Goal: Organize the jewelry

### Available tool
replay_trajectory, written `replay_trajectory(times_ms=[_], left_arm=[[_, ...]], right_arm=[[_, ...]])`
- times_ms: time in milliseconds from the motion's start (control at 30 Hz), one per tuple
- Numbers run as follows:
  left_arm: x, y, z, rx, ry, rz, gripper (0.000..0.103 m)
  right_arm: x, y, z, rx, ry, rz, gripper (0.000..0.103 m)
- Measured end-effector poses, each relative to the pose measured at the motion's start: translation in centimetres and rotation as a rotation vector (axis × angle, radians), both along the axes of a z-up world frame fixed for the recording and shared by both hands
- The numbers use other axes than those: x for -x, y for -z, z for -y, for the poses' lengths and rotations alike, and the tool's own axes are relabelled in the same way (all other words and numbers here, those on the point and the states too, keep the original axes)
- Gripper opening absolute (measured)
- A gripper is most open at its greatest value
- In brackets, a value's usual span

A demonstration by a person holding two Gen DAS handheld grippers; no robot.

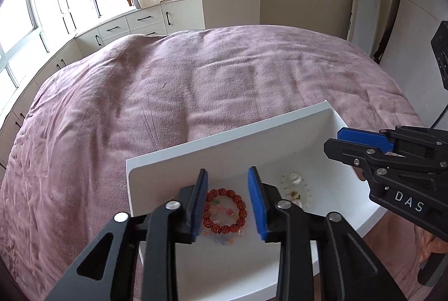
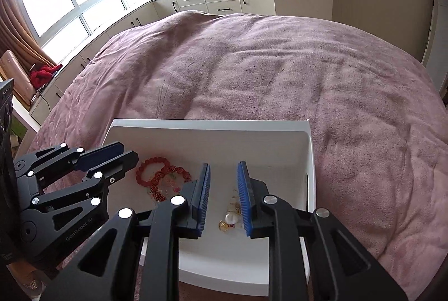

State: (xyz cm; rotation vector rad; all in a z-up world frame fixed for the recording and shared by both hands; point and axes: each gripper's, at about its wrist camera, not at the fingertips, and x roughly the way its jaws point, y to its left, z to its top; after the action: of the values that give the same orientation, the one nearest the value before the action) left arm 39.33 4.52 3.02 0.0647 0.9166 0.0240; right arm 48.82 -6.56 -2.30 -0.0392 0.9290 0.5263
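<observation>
The sorting looked barely begun; all the jewelry lay loose in the white tray (image 1: 156, 161) on the pink bedspread (image 1: 140, 93), and neither tool held anything. The carved red-brown bracelet (image 1: 224, 212) rested on the tray floor near its left wall, with small clear and coloured beads (image 1: 221, 238) scattered by it; in the right wrist view a second red bead bracelet (image 2: 152, 170) lay touching it, further toward that wall. The pearl and gold pieces (image 2: 231, 218) sat nearer the tray's right wall. The left gripper (image 1: 227, 205) stood with fingers apart, the carved bracelet showing between them, though contact could not be judged; the right gripper (image 2: 223, 200) was likewise spread, the pearl cluster showing just inside its right finger (image 2: 243, 200).
</observation>
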Motion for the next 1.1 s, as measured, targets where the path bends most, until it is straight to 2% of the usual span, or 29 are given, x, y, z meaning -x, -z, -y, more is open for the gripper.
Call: replay_trajectory(times_ms=[33, 67, 100, 167, 233, 367, 400, 500, 567, 667, 700, 833, 967, 1100], left_arm=[[0.3, -0.3, -0.1, -0.007, -0.008, 0.020, 0.061], [0.6, -0.7, -0.3, -0.009, -0.014, 0.043, 0.069], [0.8, -0.9, -0.5, -0.013, -0.021, 0.059, 0.071], [1.3, -1.4, -1.0, -0.007, -0.046, 0.074, 0.082], [2.1, -1.9, -1.6, 0.013, -0.062, 0.097, 0.084], [4.4, -3.0, -2.3, 0.008, -0.065, 0.158, 0.091], [5.1, -3.3, -2.4, 0.007, -0.074, 0.176, 0.095], [7.4, -4.2, -2.6, 0.000, -0.091, 0.213, 0.098], [8.9, -4.5, -2.4, -0.057, -0.107, 0.246, 0.100], [11.5, -4.8, -1.9, -0.189, -0.146, 0.325, 0.100], [12.3, -4.7, -1.9, -0.201, -0.150, 0.337, 0.100], [14.4, -4.3, -2.6, -0.133, -0.118, 0.311, 0.100], [16.0, -3.3, -3.5, -0.094, -0.145, 0.307, 0.100], [16.9, -1.3, -4.2, -0.030, -0.182, 0.320, 0.100]], right_arm=[[0.2, -0.2, 0.0, 0.021, 0.012, 0.026, 0.051], [0.6, -0.6, 0.1, 0.039, 0.028, 0.061, 0.069], [0.9, -1.0, 0.3, 0.053, 0.043, 0.095, 0.075], [1.5, -1.6, 0.5, 0.065, 0.049, 0.135, 0.080], [2.2, -2.3, 0.8, 0.095, 0.060, 0.174, 0.083], [4.0, -3.9, 1.5, 0.122, 0.088, 0.281, 0.099], [4.4, -4.3, 1.7, 0.118, 0.089, 0.300, 0.098], [6.0, -4.9, 2.1, 0.105, 0.064, 0.327, 0.098], [7.4, -5.1, 2.3, 0.109, 0.060, 0.368, 0.098], [9.7, -5.3, 2.8, 0.093, 0.051, 0.419, 0.098], [10.3, -5.4, 2.9, 0.083, 0.049, 0.424, 0.098], [12.5, -5.2, 3.9, 0.054, 0.045, 0.429, 0.098], [14.6, -4.7, 4.5, 0.071, 0.036, 0.479, 0.098], [16.1, -3.5, 4.7, 0.084, 0.017, 0.489, 0.098]])
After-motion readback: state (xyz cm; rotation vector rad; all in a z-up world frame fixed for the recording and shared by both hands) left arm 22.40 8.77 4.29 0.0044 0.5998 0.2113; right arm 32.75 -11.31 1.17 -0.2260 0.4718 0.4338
